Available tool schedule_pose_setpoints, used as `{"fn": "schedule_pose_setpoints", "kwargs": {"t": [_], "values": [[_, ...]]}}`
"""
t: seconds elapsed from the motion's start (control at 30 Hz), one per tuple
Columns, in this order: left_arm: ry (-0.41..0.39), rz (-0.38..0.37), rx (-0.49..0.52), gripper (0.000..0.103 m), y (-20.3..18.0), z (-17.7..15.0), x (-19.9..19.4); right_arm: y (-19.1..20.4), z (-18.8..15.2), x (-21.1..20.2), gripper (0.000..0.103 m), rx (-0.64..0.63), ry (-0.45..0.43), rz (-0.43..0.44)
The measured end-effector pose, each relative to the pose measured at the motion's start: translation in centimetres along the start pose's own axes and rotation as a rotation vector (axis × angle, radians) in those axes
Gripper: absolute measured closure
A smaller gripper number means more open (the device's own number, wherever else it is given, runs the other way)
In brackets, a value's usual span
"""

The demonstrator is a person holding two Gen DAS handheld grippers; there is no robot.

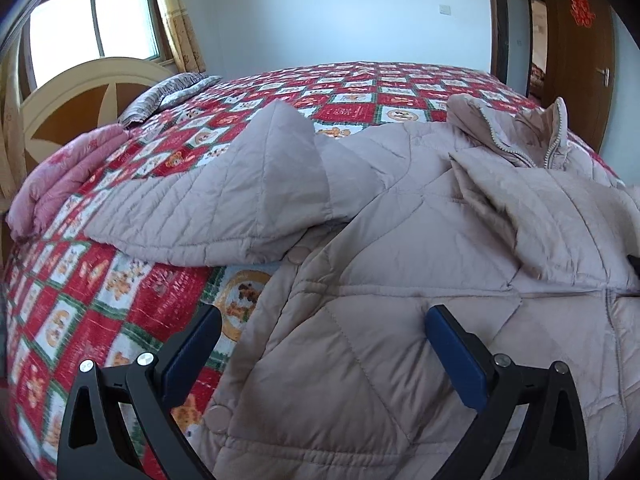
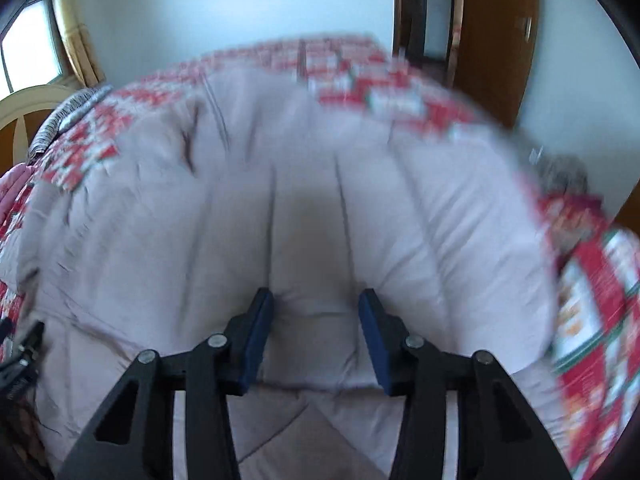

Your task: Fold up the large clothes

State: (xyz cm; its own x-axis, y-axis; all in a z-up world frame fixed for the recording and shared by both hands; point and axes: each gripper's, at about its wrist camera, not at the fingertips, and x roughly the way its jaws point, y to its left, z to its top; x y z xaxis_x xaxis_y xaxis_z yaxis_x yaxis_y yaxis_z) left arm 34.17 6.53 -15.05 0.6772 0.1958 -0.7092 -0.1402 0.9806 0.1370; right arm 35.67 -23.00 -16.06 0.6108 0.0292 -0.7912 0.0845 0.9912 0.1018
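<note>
A large pale pink-grey quilted jacket (image 1: 400,240) lies spread on a bed with a red patterned bedspread (image 1: 80,300). One sleeve (image 1: 224,200) stretches to the left, and the zipped collar (image 1: 552,140) lies at the far right. My left gripper (image 1: 322,328) is wide open and empty, low over the jacket's left front edge. In the blurred right wrist view the jacket (image 2: 280,180) fills the frame. My right gripper (image 2: 316,308) has a bulging fold of the jacket between its jaws, which stand partly closed on it.
A folded pink blanket (image 1: 60,184) and a grey striped pillow (image 1: 172,90) lie by the cream headboard (image 1: 80,92) at the left. A window is behind it. A brown door (image 1: 580,60) stands open at the far right.
</note>
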Motion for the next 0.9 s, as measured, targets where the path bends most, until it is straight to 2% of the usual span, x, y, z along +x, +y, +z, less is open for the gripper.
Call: {"fn": "schedule_pose_setpoints", "kwargs": {"t": [0.07,0.17,0.23,0.3,0.33,0.4,0.5,0.57,0.67,0.73,0.77,0.87,0.9], "values": [[-0.006,-0.026,0.012,0.001,-0.3,1.0,-0.8,0.3,0.5,-0.8,0.055,-0.012,0.008,0.013],[-0.041,-0.063,0.026,0.001,-1.4,3.5,-1.8,-0.7,1.9,-3.9,0.059,0.013,-0.101,0.044],[-0.048,-0.051,0.03,0.001,-2.6,4.9,-1.3,-1.8,3.3,-6.2,0.059,0.015,-0.198,-0.013],[-0.049,-0.031,0.035,0.001,-4.6,6.2,0.0,-3.1,4.2,-6.4,0.059,0.018,-0.213,-0.077],[-0.049,-0.028,0.044,0.001,-5.3,6.5,0.4,-4.1,4.6,-5.8,0.059,0.033,-0.199,-0.123],[-0.051,-0.003,0.091,0.001,-7.6,6.8,2.0,-5.8,4.6,-4.1,0.059,0.064,-0.151,-0.13],[-0.015,0.069,0.139,0.001,-9.7,6.1,4.4,-8.4,3.6,-0.2,0.06,0.14,-0.012,-0.168],[-0.016,0.07,0.156,0.001,-10.5,5.4,5.3,-9.1,3.3,0.5,0.06,0.181,-0.017,-0.154],[-0.021,0.081,0.181,0.001,-10.9,5.3,5.5,-8.2,3.2,0.7,0.058,0.139,-0.038,-0.203],[-0.011,0.047,0.159,0.001,-10.3,5.4,5.6,-6.7,3.1,1.1,0.054,0.069,-0.068,-0.279],[0.0,0.0,0.128,0.001,-9.4,5.5,5.5,-6.6,2.6,1.1,0.052,0.048,-0.079,-0.307],[-0.004,-0.146,-0.037,0.001,-4.8,5.6,3.9,-6.9,2.5,1.1,0.036,0.035,-0.101,-0.352],[-0.034,-0.172,-0.128,0.001,-1.6,5.6,2.6,-7.4,2.5,1.0,0.027,0.043,-0.107,-0.355]]}}
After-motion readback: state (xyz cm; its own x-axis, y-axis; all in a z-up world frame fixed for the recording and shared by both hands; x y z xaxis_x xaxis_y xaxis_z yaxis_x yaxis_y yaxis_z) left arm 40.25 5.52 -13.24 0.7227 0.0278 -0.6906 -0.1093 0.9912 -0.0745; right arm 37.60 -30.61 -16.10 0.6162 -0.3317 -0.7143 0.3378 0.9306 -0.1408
